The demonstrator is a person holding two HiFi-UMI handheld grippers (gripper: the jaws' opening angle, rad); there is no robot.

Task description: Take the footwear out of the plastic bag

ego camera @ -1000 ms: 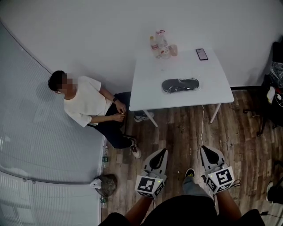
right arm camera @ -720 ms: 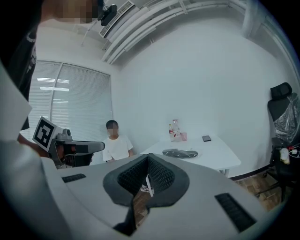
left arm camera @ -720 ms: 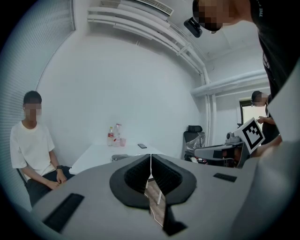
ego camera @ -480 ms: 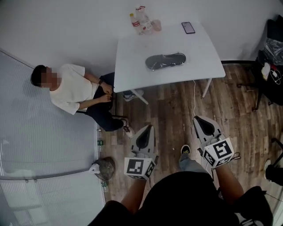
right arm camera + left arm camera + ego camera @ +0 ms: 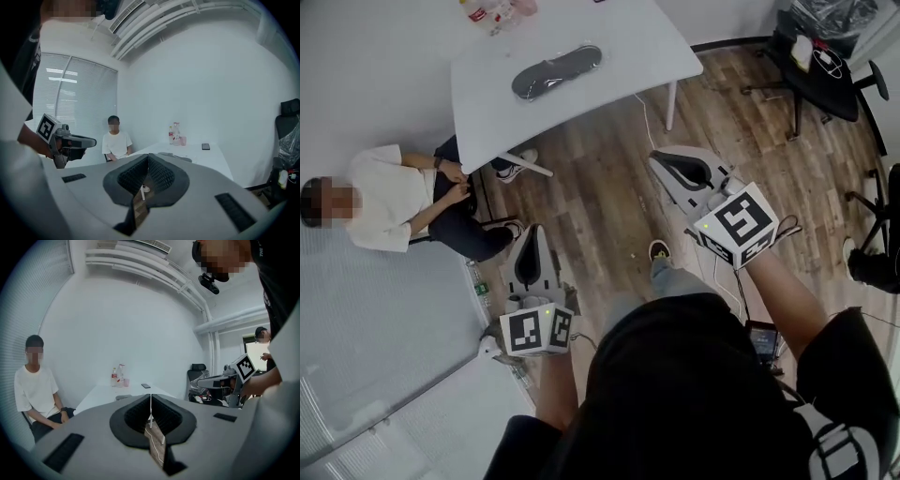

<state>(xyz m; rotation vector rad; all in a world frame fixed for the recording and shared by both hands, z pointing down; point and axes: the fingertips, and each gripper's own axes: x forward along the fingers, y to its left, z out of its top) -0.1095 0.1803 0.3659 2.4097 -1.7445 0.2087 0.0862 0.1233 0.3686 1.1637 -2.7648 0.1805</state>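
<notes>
A dark slipper in a clear plastic bag [image 5: 556,71] lies on the white table [image 5: 609,56] at the top of the head view. It also shows small and far in the left gripper view [image 5: 123,397] and the right gripper view [image 5: 171,155]. Both grippers hang over the wooden floor, well short of the table. My left gripper [image 5: 530,232] is shut and empty, its jaws meeting in a thin line [image 5: 150,401]. My right gripper [image 5: 664,159] is shut and empty as well [image 5: 148,161], and it sits closer to the table than the left.
A person in a white shirt [image 5: 384,202] sits on a chair left of the table. Bottles and a cup [image 5: 492,11] stand at the table's far end, with a phone [image 5: 205,146] near them. A black office chair [image 5: 825,66] stands at the right. A white cable [image 5: 649,117] hangs from the table.
The head view has swung, so the table and the seated person have slid up and left in the picture. My right gripper has moved forward and up in the picture. Both stay shut.
</notes>
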